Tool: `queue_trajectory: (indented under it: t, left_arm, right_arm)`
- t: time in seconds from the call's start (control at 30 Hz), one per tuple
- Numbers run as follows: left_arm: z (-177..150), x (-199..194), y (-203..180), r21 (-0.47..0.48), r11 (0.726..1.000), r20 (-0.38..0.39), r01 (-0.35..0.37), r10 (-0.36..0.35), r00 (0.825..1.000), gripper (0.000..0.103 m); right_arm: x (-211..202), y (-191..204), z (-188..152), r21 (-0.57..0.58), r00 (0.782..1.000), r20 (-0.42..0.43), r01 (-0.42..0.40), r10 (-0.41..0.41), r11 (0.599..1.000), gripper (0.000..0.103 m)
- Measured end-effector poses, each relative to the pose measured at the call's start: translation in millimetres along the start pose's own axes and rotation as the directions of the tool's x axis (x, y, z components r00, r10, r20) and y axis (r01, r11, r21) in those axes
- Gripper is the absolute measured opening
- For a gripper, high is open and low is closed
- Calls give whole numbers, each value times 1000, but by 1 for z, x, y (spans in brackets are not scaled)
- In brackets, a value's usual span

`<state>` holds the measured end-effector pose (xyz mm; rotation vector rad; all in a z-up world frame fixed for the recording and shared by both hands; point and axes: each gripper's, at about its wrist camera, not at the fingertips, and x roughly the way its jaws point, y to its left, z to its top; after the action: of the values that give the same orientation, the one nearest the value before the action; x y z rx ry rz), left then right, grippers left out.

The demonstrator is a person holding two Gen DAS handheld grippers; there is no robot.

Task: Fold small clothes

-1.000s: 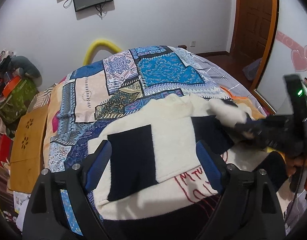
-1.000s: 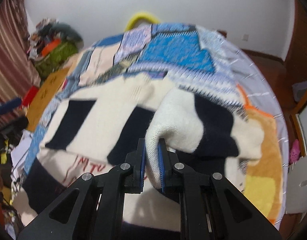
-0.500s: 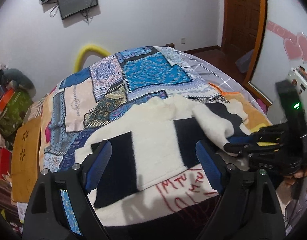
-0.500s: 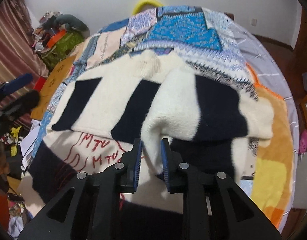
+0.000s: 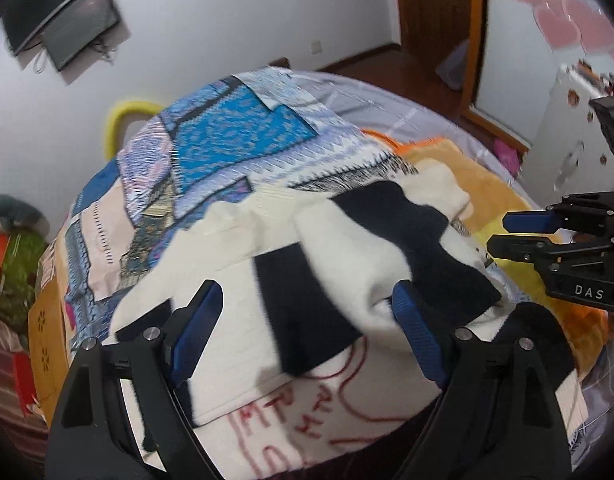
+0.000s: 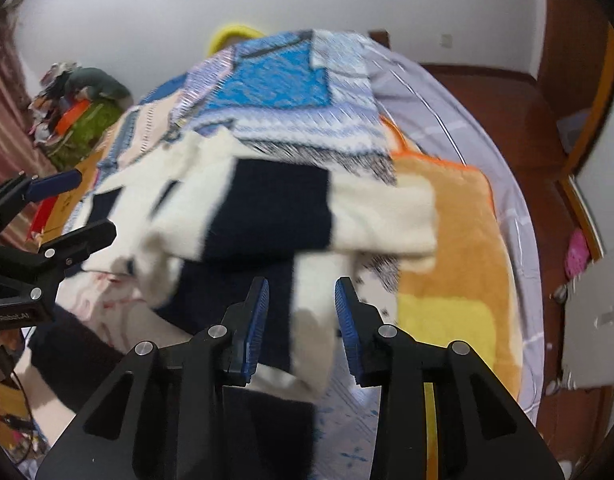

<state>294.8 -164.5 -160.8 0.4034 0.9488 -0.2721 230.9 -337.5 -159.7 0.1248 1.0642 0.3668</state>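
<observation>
Now the cream and navy sweater (image 5: 347, 264) lies spread on the bed (image 5: 387, 104), over a patchwork blanket (image 5: 243, 128), one sleeve (image 6: 307, 216) folded across its body. Left tool (image 5: 307, 332) hangs wide over the near hem, blue pads (image 5: 195, 332) well apart, nothing between them. From the left wrist view the red stitched lettering (image 5: 299, 420) on the sweater's lower front shows up big, but it's too distorted and cut off to read for sure. That same view catches the right tool (image 5: 507, 236) side-on at the right edge, jaws parted with a modest gap and nothing between them, and the white letters "DAS" (image 5: 589, 292) printed on its black body.

Over to the right wrist view: the right tool (image 6: 303, 320) sits above the sweater's lower right part, pads moderately apart, gripping nothing. Here you get the orange and yellow blanket (image 6: 447, 272) beside the sweater, and the wooden floor (image 6: 487, 92) beyond the bed. The left tool (image 6: 63, 208) pokes in from the left edge, with a label reading "GenRobot.AI" (image 6: 7, 318). The frame is motion-blurred, so the far pile of clutter (image 6: 75, 112) by the wall stays vague
</observation>
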Motion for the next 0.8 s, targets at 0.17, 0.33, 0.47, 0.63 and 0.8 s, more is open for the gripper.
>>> queue_trajectory:
  t: [0.17, 0.33, 0.47, 0.63, 0.8]
  left_arm:
    - [9, 29, -32, 89, 996, -50, -16, 20, 999, 87]
    - [13, 55, -54, 161, 987, -100, 2, 14, 995, 87]
    - [14, 79, -63, 196, 980, -133, -30, 57, 989, 87]
    - [16, 86, -47, 134, 990, -135, -48, 66, 989, 87]
    - [23, 73, -20, 59, 990, -80, -124, 129, 988, 87]
  right_arm:
    - [17, -19, -11, 36, 999, -47, -21, 23, 999, 31]
    - [31, -22, -20, 47, 996, -75, -48, 52, 998, 31]
    - [39, -23, -26, 54, 993, -94, -59, 64, 997, 31]
    - [50, -21, -33, 44, 991, -119, -56, 61, 997, 31]
    - [54, -20, -34, 50, 990, -128, -52, 58, 997, 33]
